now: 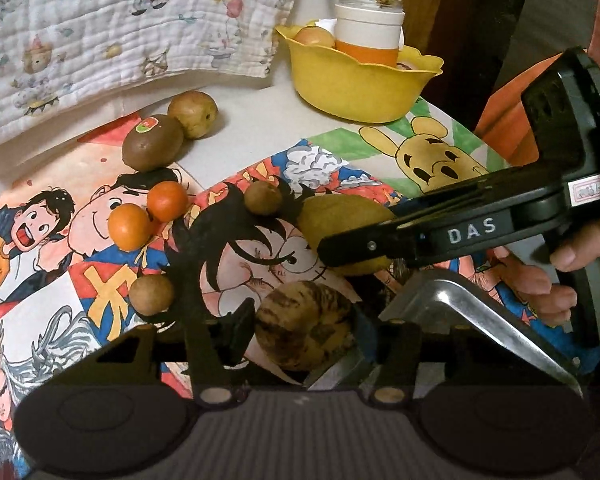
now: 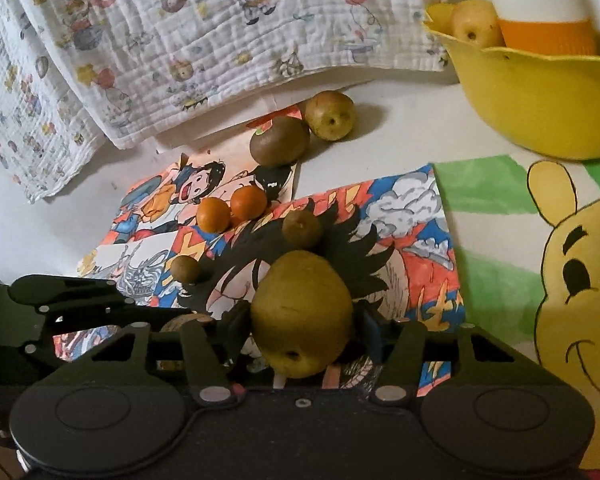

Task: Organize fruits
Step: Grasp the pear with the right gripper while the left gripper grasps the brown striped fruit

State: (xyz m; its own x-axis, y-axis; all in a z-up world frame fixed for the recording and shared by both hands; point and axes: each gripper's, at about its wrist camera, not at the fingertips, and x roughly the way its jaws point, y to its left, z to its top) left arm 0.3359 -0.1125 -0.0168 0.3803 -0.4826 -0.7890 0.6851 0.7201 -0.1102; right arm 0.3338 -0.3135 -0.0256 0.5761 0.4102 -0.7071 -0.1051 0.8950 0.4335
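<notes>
While both rest low over table (image 2: 400, 120): left claw (image 1: 300, 334) closed around striped brown fruit (image 1: 304, 326), seemingly gripped, contact partly hidden; right claw (image 2: 302, 322) clamped on green pear (image 2: 302, 312), pear between fingers; yellow bowl (image 2: 540, 100) far right.

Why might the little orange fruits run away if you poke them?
The two small orange fruits look round and smooth, so a push would probably send them rolling. They lie on flat paper drawings with no edge to stop them. They touch each other, so nudging one likely moves both.
</notes>
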